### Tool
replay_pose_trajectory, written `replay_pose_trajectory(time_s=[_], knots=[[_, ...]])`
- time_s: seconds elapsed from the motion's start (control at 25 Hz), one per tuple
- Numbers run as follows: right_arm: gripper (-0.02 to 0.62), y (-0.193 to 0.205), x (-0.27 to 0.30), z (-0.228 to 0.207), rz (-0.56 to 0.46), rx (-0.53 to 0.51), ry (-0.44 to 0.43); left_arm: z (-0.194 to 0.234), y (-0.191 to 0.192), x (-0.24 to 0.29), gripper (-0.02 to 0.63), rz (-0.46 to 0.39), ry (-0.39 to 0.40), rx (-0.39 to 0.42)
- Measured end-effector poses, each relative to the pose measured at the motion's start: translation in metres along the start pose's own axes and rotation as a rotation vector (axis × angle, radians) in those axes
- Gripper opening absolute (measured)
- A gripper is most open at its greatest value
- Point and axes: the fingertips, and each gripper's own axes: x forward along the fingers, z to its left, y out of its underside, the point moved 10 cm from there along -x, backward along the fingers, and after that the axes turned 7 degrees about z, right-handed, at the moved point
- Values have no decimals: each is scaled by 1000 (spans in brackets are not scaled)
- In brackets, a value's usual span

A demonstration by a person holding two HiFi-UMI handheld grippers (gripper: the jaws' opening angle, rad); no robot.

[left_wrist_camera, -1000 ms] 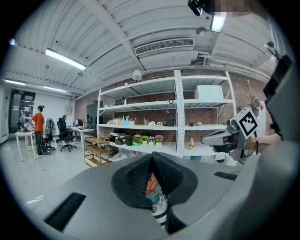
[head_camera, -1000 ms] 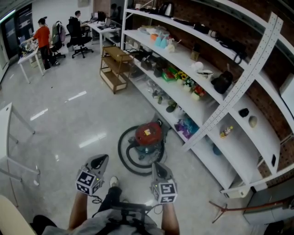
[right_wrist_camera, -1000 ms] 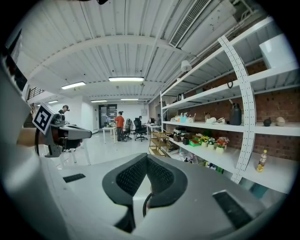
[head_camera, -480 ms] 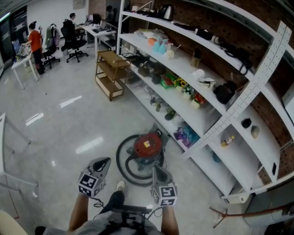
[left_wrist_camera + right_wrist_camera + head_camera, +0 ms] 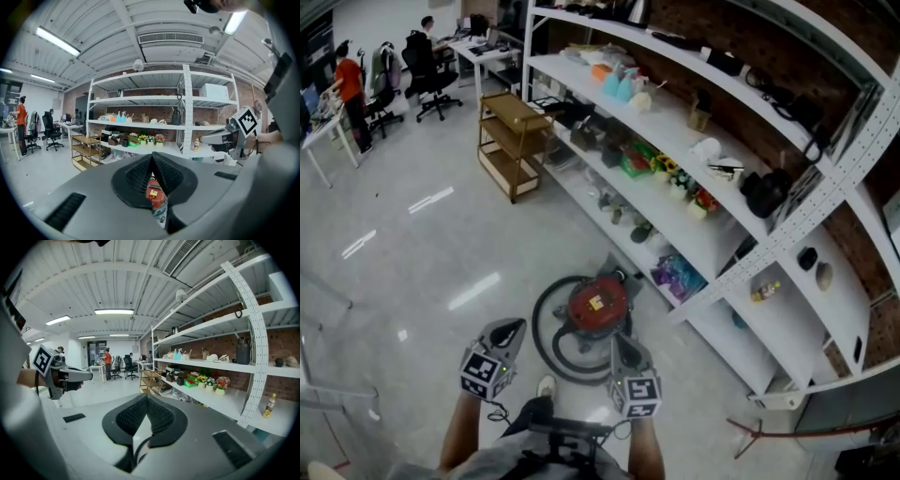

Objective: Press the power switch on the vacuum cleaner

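Observation:
The vacuum cleaner (image 5: 598, 305) is a round red canister on the floor beside the shelving, with its black hose (image 5: 546, 328) looped around it. Both grippers are held low in front of me, just short of it. My left gripper (image 5: 514, 325) is left of the canister, its jaws closed together with nothing between them. My right gripper (image 5: 617, 337) points at the canister's near edge, also shut and holding nothing. Below the touching tips in the left gripper view (image 5: 152, 161), the red vacuum cleaner (image 5: 153, 192) shows. The right gripper view (image 5: 147, 401) shows only a bit of hose (image 5: 140, 448) there.
A long white shelving rack (image 5: 703, 234) full of small items runs along the right. A wooden trolley (image 5: 508, 141) stands farther back. People, desks and office chairs (image 5: 422, 66) are at the far left. A red-handled tool (image 5: 769, 427) lies on the floor at the right.
The vacuum cleaner sits lower and nearer in the head view than a second ago, as I have moved toward it. Both grippers keep their place and stay shut.

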Motion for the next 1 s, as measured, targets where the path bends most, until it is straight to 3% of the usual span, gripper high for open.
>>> replay_pose_trajectory(time_s=[0.68, 1.0], knots=[[12, -33, 92, -27, 45, 45, 103, 77, -24, 94, 8, 30, 102, 19], [12, -38, 117, -39, 55, 32, 113, 89, -30, 127, 8, 37, 142, -1]])
